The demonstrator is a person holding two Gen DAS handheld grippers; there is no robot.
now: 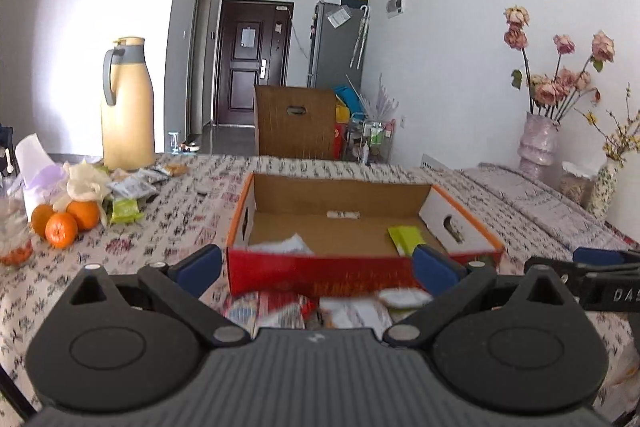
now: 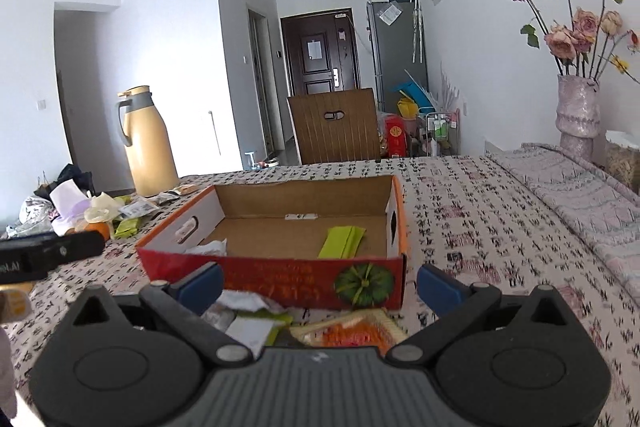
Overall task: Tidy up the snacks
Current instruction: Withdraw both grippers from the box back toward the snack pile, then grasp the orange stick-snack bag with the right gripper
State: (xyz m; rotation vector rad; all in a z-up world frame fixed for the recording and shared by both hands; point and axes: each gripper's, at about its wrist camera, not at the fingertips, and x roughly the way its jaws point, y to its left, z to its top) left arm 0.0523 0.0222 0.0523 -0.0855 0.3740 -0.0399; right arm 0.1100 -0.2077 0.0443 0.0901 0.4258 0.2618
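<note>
An open red and orange cardboard box (image 1: pixel 360 269) (image 2: pixel 280 277) sits mid-table. Inside lie a green packet (image 1: pixel 406 239) (image 2: pixel 342 241), a crumpled white wrapper (image 1: pixel 290 245) (image 2: pixel 208 249) and a small white piece at the back. My left gripper (image 1: pixel 318 267) is open, just short of the box's near wall, above red and white snack packets (image 1: pixel 280 309). My right gripper (image 2: pixel 320 285) is open too, over an orange packet (image 2: pixel 352 333) and white and green packets (image 2: pixel 252 327). More snack packets (image 1: pixel 132 187) lie at the far left.
Oranges (image 1: pixel 64 223), a tissue pack (image 1: pixel 34 163) and a tan thermos jug (image 1: pixel 128 107) stand at the left. A vase of dried roses (image 2: pixel 578 111) and a jar (image 2: pixel 622 163) are at the right by the wall. A wooden chair (image 1: pixel 296 121) is behind the table.
</note>
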